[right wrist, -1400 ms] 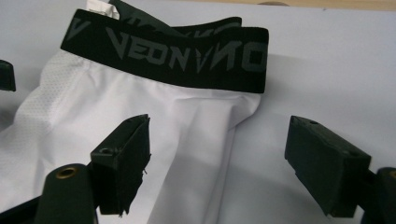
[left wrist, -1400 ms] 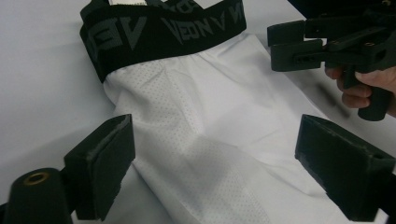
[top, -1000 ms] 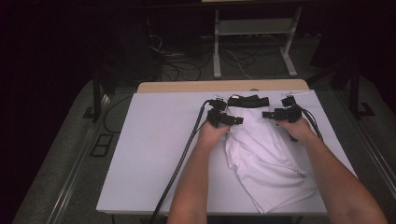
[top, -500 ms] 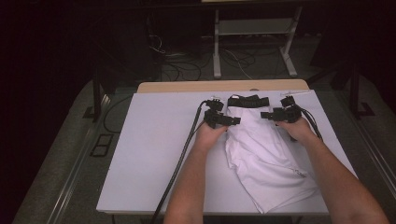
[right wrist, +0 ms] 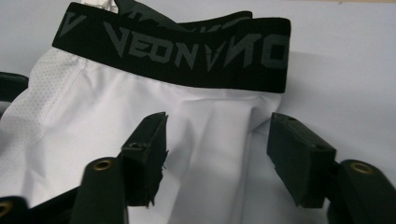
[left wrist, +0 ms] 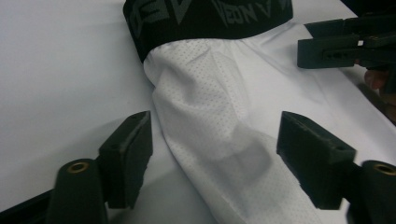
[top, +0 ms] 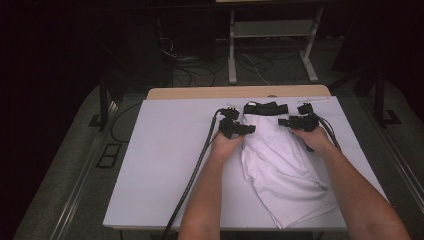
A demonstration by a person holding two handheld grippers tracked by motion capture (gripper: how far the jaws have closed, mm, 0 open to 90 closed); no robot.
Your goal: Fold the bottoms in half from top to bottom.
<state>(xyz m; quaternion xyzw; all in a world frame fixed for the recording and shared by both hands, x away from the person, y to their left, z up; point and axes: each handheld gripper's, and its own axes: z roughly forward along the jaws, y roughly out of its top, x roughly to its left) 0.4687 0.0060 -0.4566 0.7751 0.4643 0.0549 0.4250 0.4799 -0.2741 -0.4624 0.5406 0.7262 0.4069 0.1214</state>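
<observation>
White shorts [top: 282,170] with a black lettered waistband [top: 265,108] lie on the white table cover [top: 165,165], waistband at the far end. My left gripper [top: 248,129] rests at the shorts' left edge below the waistband. In the left gripper view that gripper [left wrist: 215,154] is open, its jaws astride a ridge of white mesh fabric [left wrist: 210,116]. My right gripper [top: 286,121] sits at the shorts' right edge. The right gripper [right wrist: 217,154] is open too, jaws over a fold of white cloth [right wrist: 215,130] just under the waistband [right wrist: 187,51].
The table's wooden far edge [top: 235,92] shows beyond the cover. Black cables [top: 197,165] trail from the left gripper toward the near edge. A white metal stand [top: 272,45] and floor cables sit behind the table. The cover's left half is bare.
Both grippers have shifted slightly toward the far end along the shorts' top edges. The shorts lie much as before.
</observation>
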